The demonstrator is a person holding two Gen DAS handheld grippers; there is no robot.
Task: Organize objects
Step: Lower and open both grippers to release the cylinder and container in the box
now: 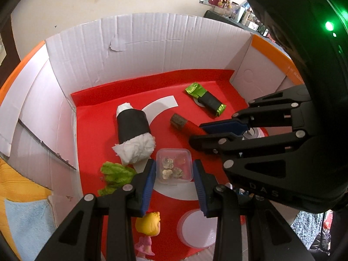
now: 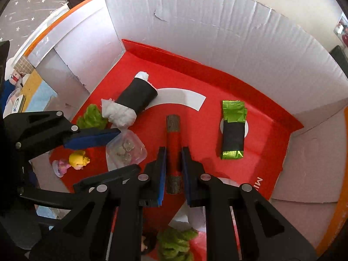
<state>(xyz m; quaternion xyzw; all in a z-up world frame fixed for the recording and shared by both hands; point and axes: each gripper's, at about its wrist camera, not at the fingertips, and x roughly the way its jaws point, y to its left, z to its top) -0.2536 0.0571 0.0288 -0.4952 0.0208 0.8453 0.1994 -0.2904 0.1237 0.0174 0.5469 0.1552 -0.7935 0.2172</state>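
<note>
A white cardboard box [image 1: 139, 39] holds a red mat [image 1: 104, 100] with objects. My left gripper [image 1: 174, 187] is open, its blue pads on either side of a small clear plastic container [image 1: 174, 165] of trinkets, also in the right wrist view [image 2: 126, 150]. My right gripper [image 2: 173, 165] is shut on a red-wrapped stick with bark ends [image 2: 173, 148], seen in the left wrist view [image 1: 184, 126]. A black-wrapped white roll [image 1: 134, 132] and a green foil packet with a black band [image 1: 206, 100] lie on the mat.
A green fuzzy piece [image 1: 115, 176], a blonde doll [image 1: 148, 224] and a white round lid [image 1: 195, 230] lie near the front. More green fuzz [image 2: 176, 243] lies under my right gripper. Box walls [image 2: 217, 32] enclose the mat. Yellow and blue cloths [image 1: 24, 195] lie outside, left.
</note>
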